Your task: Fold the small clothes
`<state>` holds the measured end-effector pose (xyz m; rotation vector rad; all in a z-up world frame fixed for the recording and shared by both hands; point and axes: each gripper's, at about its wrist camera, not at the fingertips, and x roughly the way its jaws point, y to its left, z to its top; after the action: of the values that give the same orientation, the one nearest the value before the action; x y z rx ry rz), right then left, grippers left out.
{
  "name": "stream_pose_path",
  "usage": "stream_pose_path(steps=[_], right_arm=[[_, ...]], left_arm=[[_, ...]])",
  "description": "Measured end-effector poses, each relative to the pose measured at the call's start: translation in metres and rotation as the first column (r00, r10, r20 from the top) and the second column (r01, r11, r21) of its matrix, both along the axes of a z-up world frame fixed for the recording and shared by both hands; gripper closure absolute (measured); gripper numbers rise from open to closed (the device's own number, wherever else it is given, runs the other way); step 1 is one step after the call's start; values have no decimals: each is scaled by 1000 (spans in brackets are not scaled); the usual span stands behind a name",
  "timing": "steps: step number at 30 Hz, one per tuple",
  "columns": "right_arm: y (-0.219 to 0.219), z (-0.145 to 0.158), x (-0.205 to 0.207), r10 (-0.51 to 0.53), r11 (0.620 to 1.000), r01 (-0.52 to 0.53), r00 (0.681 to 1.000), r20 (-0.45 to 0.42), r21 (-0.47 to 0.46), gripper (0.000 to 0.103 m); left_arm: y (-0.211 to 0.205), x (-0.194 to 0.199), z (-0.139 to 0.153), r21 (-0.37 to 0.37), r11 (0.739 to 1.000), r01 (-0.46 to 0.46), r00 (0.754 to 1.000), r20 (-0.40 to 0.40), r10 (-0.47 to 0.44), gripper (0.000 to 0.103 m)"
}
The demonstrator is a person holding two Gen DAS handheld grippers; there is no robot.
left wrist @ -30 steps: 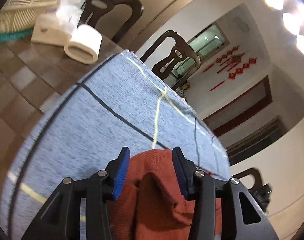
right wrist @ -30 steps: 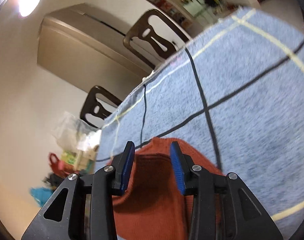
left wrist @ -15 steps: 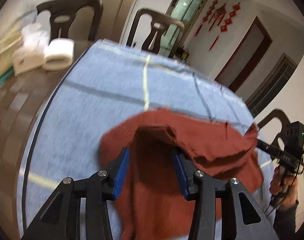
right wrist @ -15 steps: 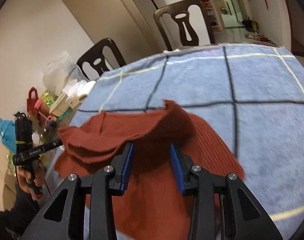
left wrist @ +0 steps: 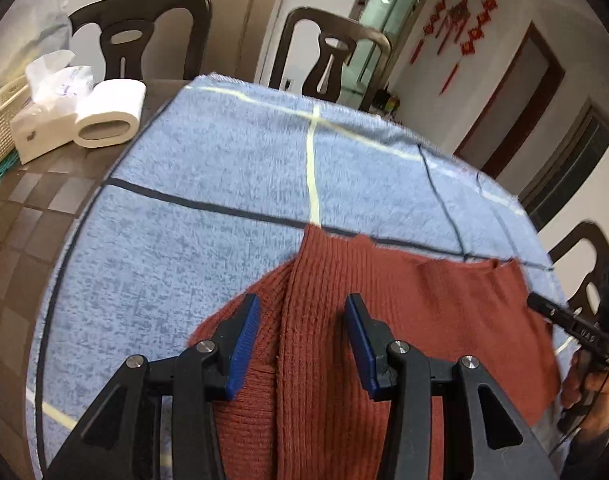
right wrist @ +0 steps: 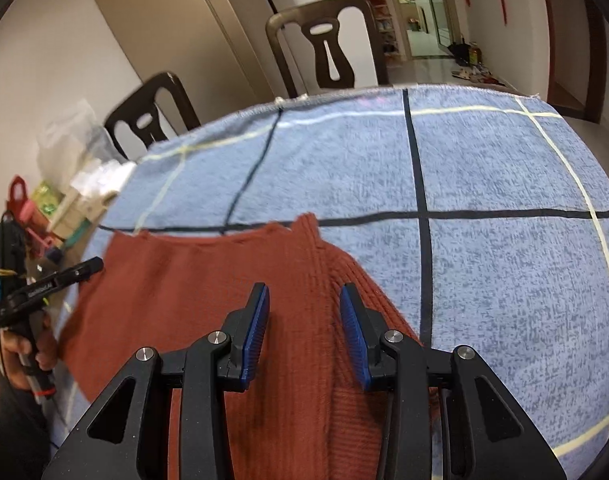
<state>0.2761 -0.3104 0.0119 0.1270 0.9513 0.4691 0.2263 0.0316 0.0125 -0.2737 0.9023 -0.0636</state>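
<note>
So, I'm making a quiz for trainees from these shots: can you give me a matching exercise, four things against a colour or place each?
Things:
1. knitted garment
2. toilet roll
3. checked cloth
4. gripper pads

Descriptions:
A. white, lying on its side on the bare brown tabletop
B. blue, on black fingers
C. rust red, lying on the cloth
D. light blue with dark and pale lines

Pairs: 1-C, 2-A, 3-D, 4-B
</note>
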Motion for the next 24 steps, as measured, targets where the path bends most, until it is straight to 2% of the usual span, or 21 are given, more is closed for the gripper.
stream_pose_path(steps=[1, 2, 3, 4, 6, 9, 11, 17, 19, 22, 24], right_arm=[[2, -1, -1, 3, 1000, -3, 1000, 9, -17, 75], [3, 0, -2, 5, 1000, -5, 1000, 20, -17, 98], [1, 2, -3, 0, 1000, 0, 1000, 27, -6, 97], [-2, 3, -3, -12, 1000, 12, 999, 39, 4, 97], [-12, 6, -4, -54, 998, 53, 997, 62, 19, 98], [-23, -4, 1, -97, 995, 96, 995, 31, 22, 98], [-24, -10, 3, -96, 995, 96, 995, 26, 20, 98], [-25, -1, 0, -92, 996, 91, 996, 9, 20, 94], [-24, 11, -12, -84, 996, 84, 995, 51, 7, 91], [-15, 31, -39, -35, 999, 38, 992, 122, -23, 77], [-5, 37, -57, 5, 999, 0, 989, 145, -35, 75]], left_arm=[[-3, -1, -1, 20, 1000, 12, 1000, 4, -12, 75], [-6, -1, 0, 38, 999, 24, 1000, 8, -24, 83], [-7, -2, 1, 46, 998, 30, 999, 18, -31, 86], [-8, -3, 3, 46, 998, 34, 999, 31, -36, 97], [-4, -6, 6, 37, 999, 28, 998, 58, -30, 96], [0, -4, 0, 55, 998, 3, 998, 57, -6, 96], [2, -3, -7, 52, 999, -6, 999, 55, 3, 96], [1, -7, -2, 67, 998, -22, 998, 53, 18, 92], [2, -16, 6, 53, 998, -29, 998, 64, 25, 92], [-4, -36, 23, 66, 998, -25, 994, 109, 18, 92], [-13, -54, 36, 65, 998, 3, 989, 145, -12, 86]])
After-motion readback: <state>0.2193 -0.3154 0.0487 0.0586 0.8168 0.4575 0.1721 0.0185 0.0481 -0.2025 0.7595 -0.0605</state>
